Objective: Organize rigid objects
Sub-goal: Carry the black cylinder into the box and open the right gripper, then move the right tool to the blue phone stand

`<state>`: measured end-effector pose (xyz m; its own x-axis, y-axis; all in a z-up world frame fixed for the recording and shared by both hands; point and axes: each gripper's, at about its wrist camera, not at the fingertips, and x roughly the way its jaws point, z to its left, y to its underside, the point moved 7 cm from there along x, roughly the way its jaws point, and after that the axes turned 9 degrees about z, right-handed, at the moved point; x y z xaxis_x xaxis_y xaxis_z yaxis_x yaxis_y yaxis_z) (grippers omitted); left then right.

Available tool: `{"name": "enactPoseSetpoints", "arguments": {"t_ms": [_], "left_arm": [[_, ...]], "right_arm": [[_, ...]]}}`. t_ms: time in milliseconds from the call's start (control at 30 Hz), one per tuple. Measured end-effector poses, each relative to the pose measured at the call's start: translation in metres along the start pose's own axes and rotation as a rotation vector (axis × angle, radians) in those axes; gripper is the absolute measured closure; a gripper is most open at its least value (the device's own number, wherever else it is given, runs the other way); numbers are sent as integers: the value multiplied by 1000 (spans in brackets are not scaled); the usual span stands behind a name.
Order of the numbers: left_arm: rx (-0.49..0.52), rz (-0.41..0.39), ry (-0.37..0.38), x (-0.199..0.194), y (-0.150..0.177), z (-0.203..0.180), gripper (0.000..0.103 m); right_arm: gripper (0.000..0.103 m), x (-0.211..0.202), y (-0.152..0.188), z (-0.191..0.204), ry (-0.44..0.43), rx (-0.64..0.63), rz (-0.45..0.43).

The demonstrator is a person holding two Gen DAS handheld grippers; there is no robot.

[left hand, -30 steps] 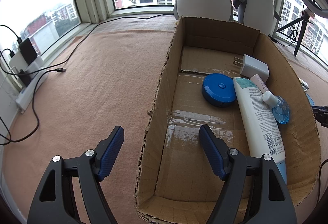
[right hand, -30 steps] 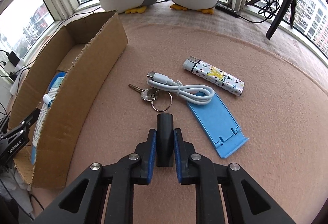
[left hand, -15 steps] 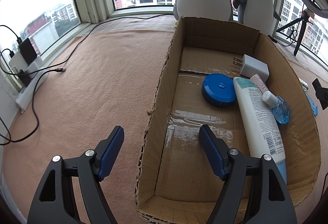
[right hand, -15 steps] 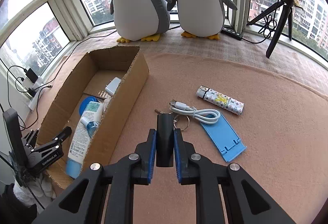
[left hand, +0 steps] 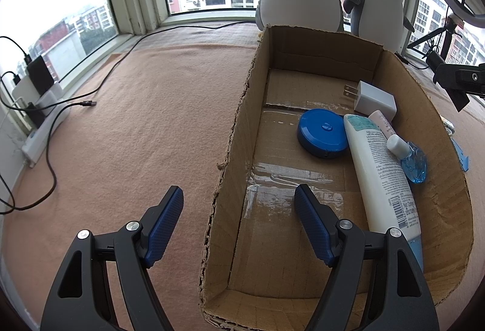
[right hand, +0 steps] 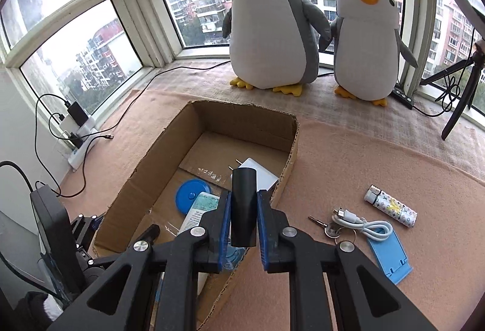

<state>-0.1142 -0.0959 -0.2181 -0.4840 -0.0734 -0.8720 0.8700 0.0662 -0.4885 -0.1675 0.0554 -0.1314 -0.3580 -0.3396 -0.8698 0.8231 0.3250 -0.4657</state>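
Over the open brown cardboard box (right hand: 212, 149), right gripper (right hand: 244, 217) now hangs pinching a black tapered cylinder (right hand: 243, 206) between its blue pads; a second ago it sat low over the clutter on the tan felt surface (right hand: 363, 155). Judged: carry step nearly done, release into box comes next. Left gripper (left hand: 239, 225) unchanged, spread wide, straddling the box's left wall near its near-left corner, holding nothing. Box already holds white wall charger (left hand: 374, 100), round blue tape measure (left hand: 322, 132), white lotion tube (left hand: 382, 167), small blue sanitizer bottle (left hand: 413, 161), all crowded along the right wall. Left half of the box floor is bare, good drop room. Still outside, right of box: patterned lighter (right hand: 391, 206), white USB cable (right hand: 363, 223), keys (right hand: 329, 229), blue phone stand (right hand: 389, 255). Box walls are tall, so clear the rim.
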Motion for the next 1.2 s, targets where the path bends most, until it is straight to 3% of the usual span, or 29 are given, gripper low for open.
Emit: {"name": "enactPoseSetpoints", "arguments": {"t_ms": [633, 667, 700, 733, 800, 1200], "left_arm": [[0, 0, 0, 0, 0, 0, 27], [0, 0, 0, 0, 1, 0, 27], [0, 0, 0, 0, 1, 0, 27], [0, 0, 0, 0, 1, 0, 27], [0, 0, 0, 0, 1, 0, 27], [0, -1, 0, 0, 1, 1, 27]], "right_arm": [[88, 25, -8, 32, -13, -82, 25], [85, 24, -10, 33, -15, -84, 18], [69, 23, -10, 33, -14, -85, 15], [44, 21, -11, 33, -9, -85, 3], [27, 14, -12, 34, 9, -93, -36], [27, 7, -6, 25, 17, -97, -33]]}}
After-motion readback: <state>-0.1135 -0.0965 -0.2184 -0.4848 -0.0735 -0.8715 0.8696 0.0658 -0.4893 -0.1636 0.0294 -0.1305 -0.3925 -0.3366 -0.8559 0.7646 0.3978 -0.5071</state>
